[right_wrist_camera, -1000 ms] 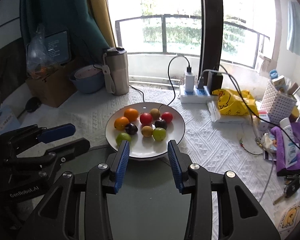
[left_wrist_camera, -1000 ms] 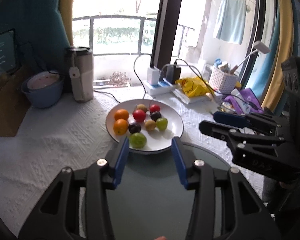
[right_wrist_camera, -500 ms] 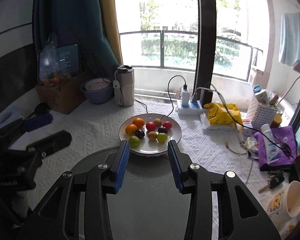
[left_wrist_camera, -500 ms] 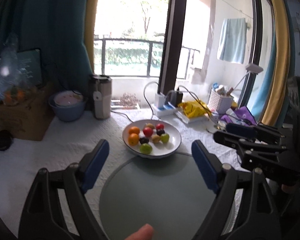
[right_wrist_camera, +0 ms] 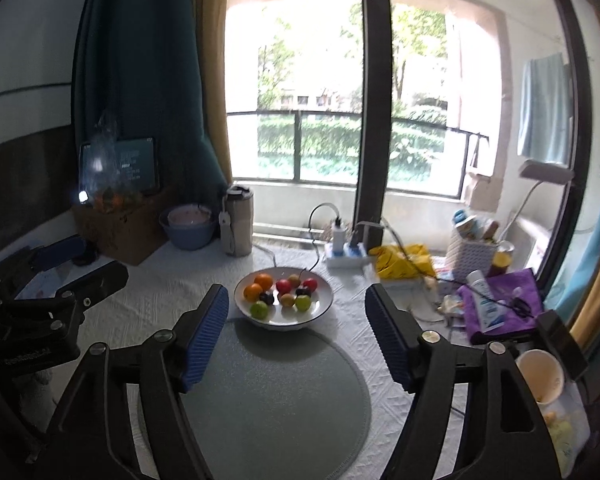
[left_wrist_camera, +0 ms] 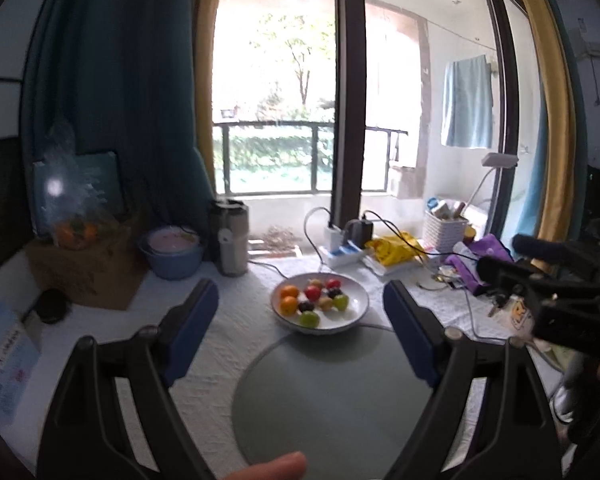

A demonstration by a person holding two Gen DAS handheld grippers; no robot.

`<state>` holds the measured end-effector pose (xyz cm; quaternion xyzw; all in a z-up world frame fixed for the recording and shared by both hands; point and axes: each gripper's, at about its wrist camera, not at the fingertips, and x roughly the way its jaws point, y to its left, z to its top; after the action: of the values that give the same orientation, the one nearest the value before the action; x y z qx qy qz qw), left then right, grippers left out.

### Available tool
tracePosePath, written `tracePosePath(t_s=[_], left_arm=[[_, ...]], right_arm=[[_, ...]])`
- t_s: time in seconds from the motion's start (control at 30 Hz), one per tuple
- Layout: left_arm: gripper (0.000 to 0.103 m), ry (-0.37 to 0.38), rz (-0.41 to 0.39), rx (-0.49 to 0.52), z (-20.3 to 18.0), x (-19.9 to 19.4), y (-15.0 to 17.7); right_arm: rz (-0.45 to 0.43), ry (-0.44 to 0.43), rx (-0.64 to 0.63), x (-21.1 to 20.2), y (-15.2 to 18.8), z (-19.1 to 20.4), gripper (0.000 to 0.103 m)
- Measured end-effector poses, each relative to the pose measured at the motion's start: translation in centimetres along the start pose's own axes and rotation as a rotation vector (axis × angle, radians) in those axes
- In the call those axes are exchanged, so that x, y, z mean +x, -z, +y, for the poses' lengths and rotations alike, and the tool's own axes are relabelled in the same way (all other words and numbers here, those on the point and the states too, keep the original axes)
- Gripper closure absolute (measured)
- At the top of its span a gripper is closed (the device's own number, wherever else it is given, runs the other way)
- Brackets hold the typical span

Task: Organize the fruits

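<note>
A white plate on the white tablecloth holds several small fruits: oranges, red ones, green ones and dark plums. A round grey-green mat lies in front of the plate. My left gripper is open and empty, raised well back from the plate. My right gripper is open and empty, also above the mat. Each gripper shows at the edge of the other's view.
A steel tumbler, a blue bowl, a cardboard box, a power strip with cables, a yellow bag, a white basket, purple cloth and a paper cup surround the plate.
Both grippers have risen and pulled back from the plate. The left jaws opened wide first; the right jaws opened in the last half second.
</note>
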<state>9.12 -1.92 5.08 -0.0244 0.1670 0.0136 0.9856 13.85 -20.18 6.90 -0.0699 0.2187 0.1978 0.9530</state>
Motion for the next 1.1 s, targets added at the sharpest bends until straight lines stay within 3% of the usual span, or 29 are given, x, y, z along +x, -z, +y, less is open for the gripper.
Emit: tracePosePath(t_s=[0.23, 0.57, 0.63, 1.1], left_arm=[[0.012, -0.069, -0.058, 0.009, 0.0, -2.5, -1.0], [0.012, -0.087, -0.121, -0.01, 0.8, -5.3, -2.8], [0.012, -0.072, -0.109, -0.016, 0.8, -5.2, -2.7], [0.012, -0.069, -0.129, -0.024, 0.9, -5.8, -2.7]], right_arm=[[-0.055, 0.042, 0.005, -3.5, -0.9, 0.0, 0.027], [-0.164, 0.04, 0.012, -6.9, -2.2, 1.0, 0.025], [-0.171, 0.038, 0.003, -7.2, -2.3, 1.3, 0.02], [-0.191, 0.024, 0.0, -6.9, -3.1, 1.9, 0.019]])
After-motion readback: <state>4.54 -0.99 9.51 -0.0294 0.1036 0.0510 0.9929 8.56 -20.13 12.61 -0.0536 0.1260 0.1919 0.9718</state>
